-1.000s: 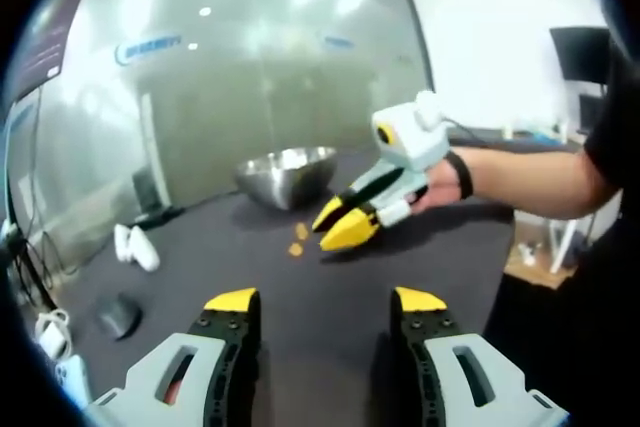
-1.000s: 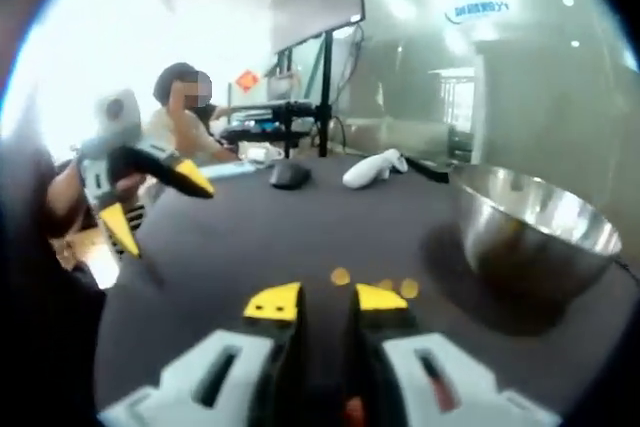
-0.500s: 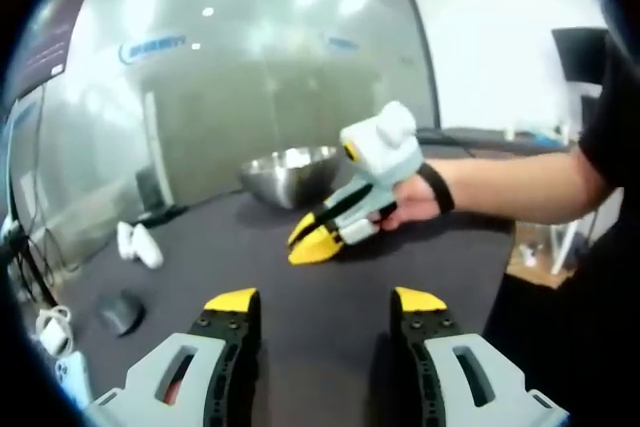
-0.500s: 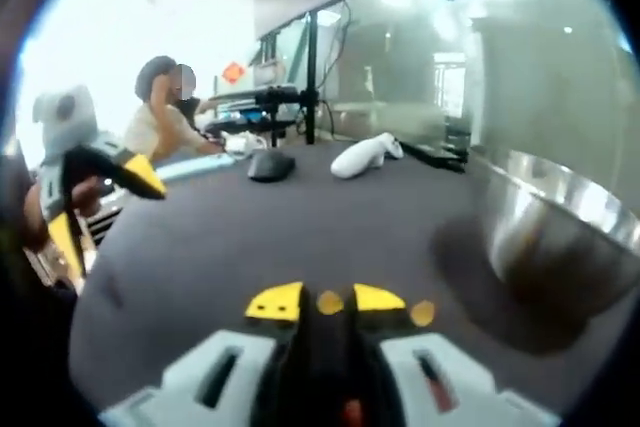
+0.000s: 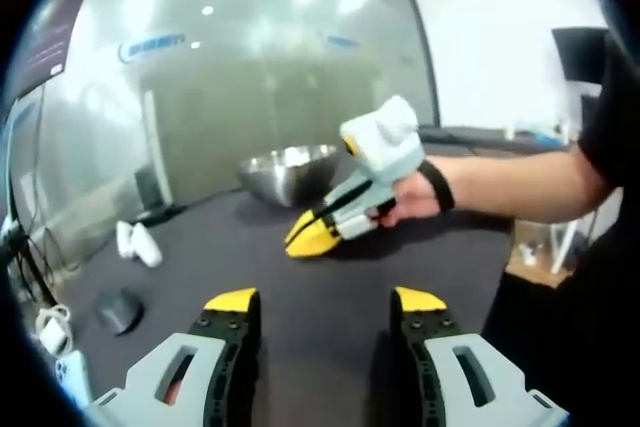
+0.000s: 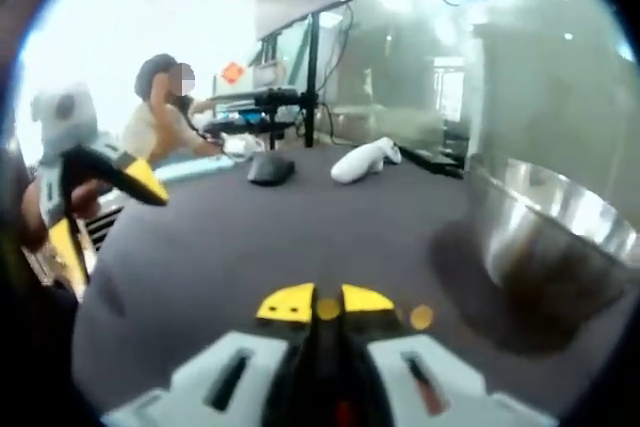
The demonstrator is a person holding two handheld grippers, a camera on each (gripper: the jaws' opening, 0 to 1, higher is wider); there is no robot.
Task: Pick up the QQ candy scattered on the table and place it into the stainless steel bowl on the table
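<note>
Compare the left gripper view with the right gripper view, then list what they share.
Left gripper view: a hand and forearm holding the right gripper. Right gripper view: a QQ candy between that gripper's nearly shut jaws, a loose candy beside them, a seated person. Both: the steel bowl, dark table, white controller, mouse, the open left gripper.
</note>
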